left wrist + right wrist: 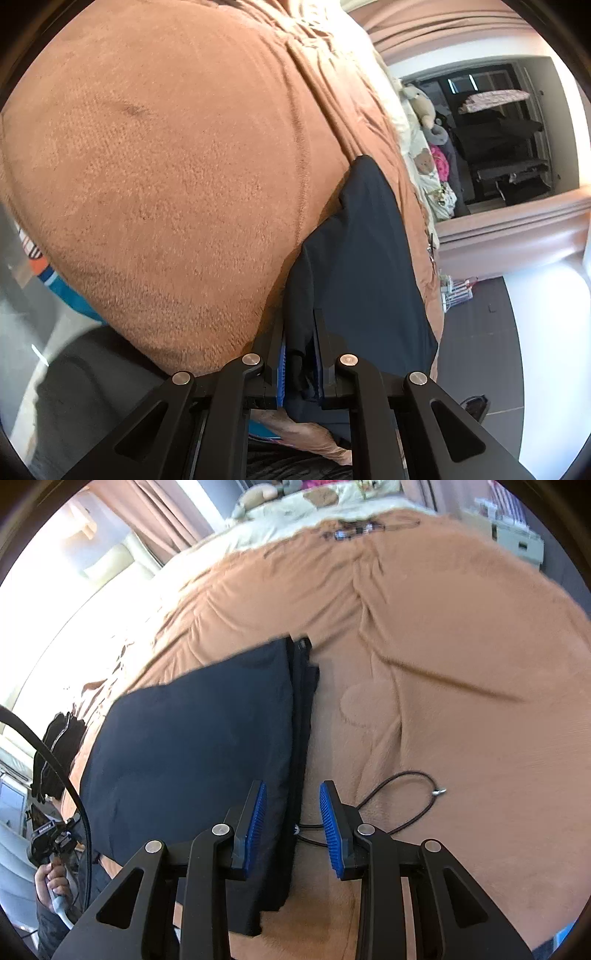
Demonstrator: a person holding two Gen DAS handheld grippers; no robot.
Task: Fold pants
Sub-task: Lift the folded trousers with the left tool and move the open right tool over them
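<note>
Left gripper (300,363) pinches navy pants (192,746) — right gripper (292,825) fingers wide, straddling their folded edge.

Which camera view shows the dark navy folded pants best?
The right wrist view: the dark navy folded pants lie there almost whole on the brown fleece blanket, stacked edges visible. The left wrist view shows only a narrow strip clamped in the left gripper.

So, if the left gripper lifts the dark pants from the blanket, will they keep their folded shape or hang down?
Probably they hang down: the pants look thin and soft, lying flat in loose layers on the brown blanket. The left gripper pinches only one bunched edge, so the rest would likely droop and unfold. They seem light, and the fuzzy blanket may drag them slightly.
</note>
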